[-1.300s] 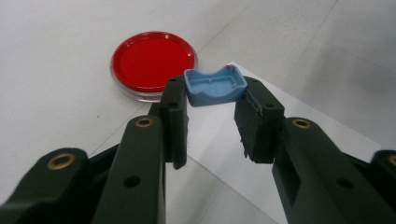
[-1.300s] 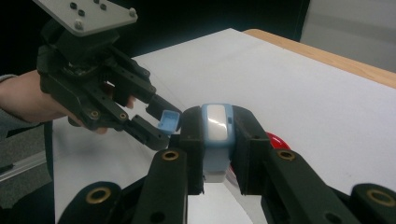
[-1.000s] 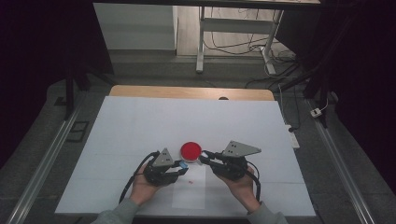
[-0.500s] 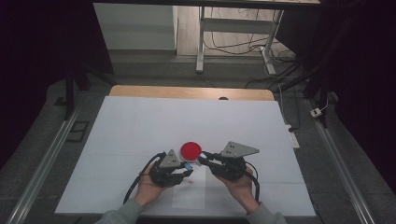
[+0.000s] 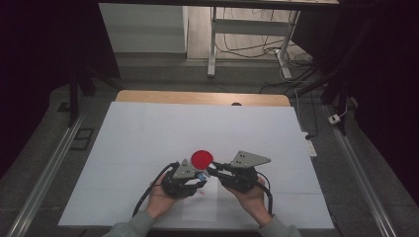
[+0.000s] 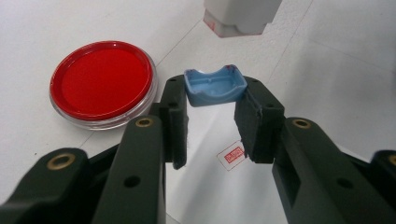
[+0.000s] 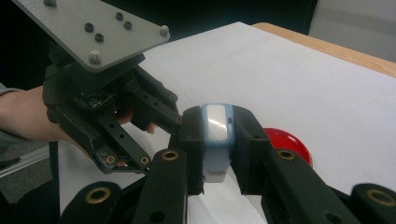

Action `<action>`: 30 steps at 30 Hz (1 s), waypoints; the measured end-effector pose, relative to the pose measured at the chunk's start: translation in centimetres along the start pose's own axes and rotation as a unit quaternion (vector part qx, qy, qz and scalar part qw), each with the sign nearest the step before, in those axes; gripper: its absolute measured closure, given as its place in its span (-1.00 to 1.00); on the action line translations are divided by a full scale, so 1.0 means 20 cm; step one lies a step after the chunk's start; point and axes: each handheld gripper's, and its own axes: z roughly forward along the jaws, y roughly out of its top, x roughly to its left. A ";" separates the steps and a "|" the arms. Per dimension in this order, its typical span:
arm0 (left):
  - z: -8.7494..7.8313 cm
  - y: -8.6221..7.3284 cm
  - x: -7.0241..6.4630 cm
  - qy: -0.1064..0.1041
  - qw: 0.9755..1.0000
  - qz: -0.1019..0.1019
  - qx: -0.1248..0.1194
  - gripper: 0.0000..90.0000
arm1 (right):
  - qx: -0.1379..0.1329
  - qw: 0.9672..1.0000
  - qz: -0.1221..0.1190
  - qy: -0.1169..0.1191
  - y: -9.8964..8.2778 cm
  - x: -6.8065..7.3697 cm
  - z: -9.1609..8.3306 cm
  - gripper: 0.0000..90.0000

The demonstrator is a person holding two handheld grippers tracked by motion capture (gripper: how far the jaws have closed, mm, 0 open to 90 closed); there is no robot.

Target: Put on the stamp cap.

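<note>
My left gripper point(image 6: 212, 100) is shut on a small blue cap point(image 6: 215, 86), pinched by its sides between the pad tips with its hollow side up. My right gripper point(image 7: 217, 126) is shut on a white and blue stamp body point(image 7: 217, 135) held upright. In the high view the two grippers point(image 5: 197, 177) point(image 5: 216, 172) meet tip to tip near the front of the table, just below a round red ink pad point(image 5: 202, 158). The stamp's white base point(image 6: 240, 16) hangs just beyond the cap. The red ink pad point(image 6: 102, 81) lies left of the cap.
A white sheet covers the table point(image 5: 148, 133), with a wooden edge point(image 5: 197, 97) at the far side. A small red stamped mark point(image 6: 232, 155) sits on the paper under my left gripper. Metal rails point(image 5: 44, 173) run along both sides of the table.
My left gripper has shifted slightly right, closer to the right gripper and the red ink pad. The right gripper has stayed in place.
</note>
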 end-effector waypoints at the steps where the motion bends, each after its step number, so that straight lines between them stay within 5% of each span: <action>1: 0.00 0.00 0.00 0.000 1.000 0.000 0.000 0.44 | 0.001 1.000 0.000 0.000 0.00 0.00 0.00 0.66; 30: 0.01 0.01 -0.02 0.002 1.000 0.004 -0.003 0.44 | 0.018 1.000 0.007 -0.011 -0.03 0.03 0.06 0.66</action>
